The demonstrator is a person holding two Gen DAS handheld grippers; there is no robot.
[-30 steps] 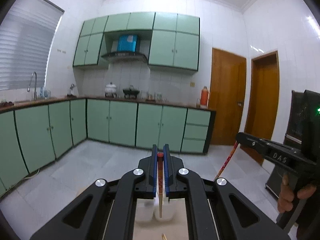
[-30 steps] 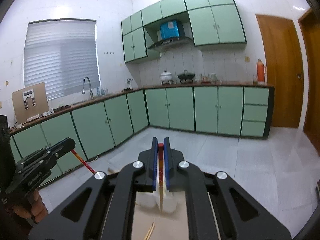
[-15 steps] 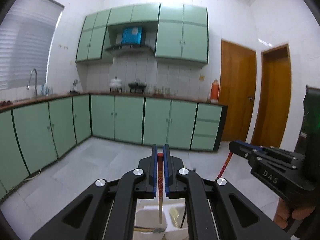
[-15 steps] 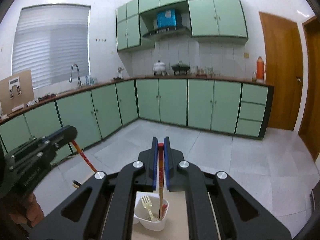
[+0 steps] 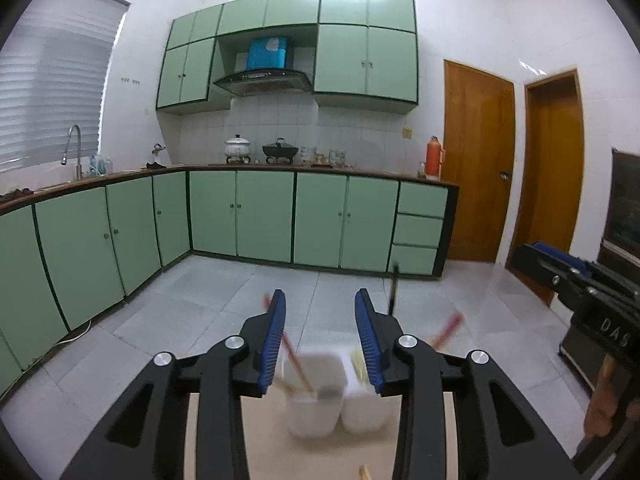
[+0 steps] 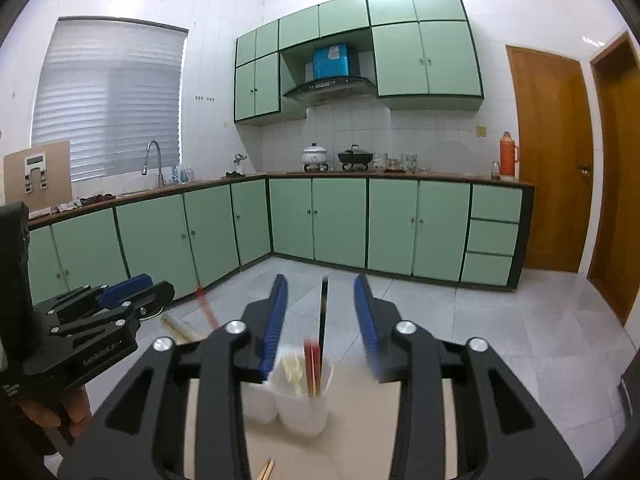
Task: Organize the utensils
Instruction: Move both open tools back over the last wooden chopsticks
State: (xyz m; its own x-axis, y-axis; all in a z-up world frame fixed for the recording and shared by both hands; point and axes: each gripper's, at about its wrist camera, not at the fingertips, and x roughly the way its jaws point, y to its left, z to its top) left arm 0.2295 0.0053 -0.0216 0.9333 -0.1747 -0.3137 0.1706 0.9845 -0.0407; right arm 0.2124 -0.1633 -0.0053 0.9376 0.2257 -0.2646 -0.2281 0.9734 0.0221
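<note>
The left gripper [image 5: 320,336] is seen with its blue pads [image 5: 276,336] standing apart, and its jaws are opening; nothing is pressed between them. Just below and beyond its fingertips, two white cups [image 5: 316,396] are placed side by side on a pale wooden table [image 5: 264,440]. A red chopstick [image 5: 294,360] is leaned in the left cup, tilted toward the left pad, and its picture is blurred. In the right cup [image 5: 366,400], pale utensils are seen, but their kind cannot be told there. A second red chopstick [image 5: 448,330] is seen to the right of the right pad, also blurred. The right gripper [image 6: 320,320] is likewise released, its jaws are opening, and no thing is gripped. Between its pads and a little lower, the nearer white cup [image 6: 304,404] is found, in which a pale fork [image 6: 292,368], a red chopstick [image 6: 311,364] and a dark slim stick [image 6: 323,312] are stood nearly upright. The other cup [image 6: 260,400] is partly hidden behind the left finger. At the near edge of the table, below the jaws, the tips of loose wooden chopsticks [image 6: 267,468] are seen. Each gripper is shown in the other's view, held by a hand [image 6: 60,412]. In the background, green cabinets [image 5: 256,216] are seen.
</note>
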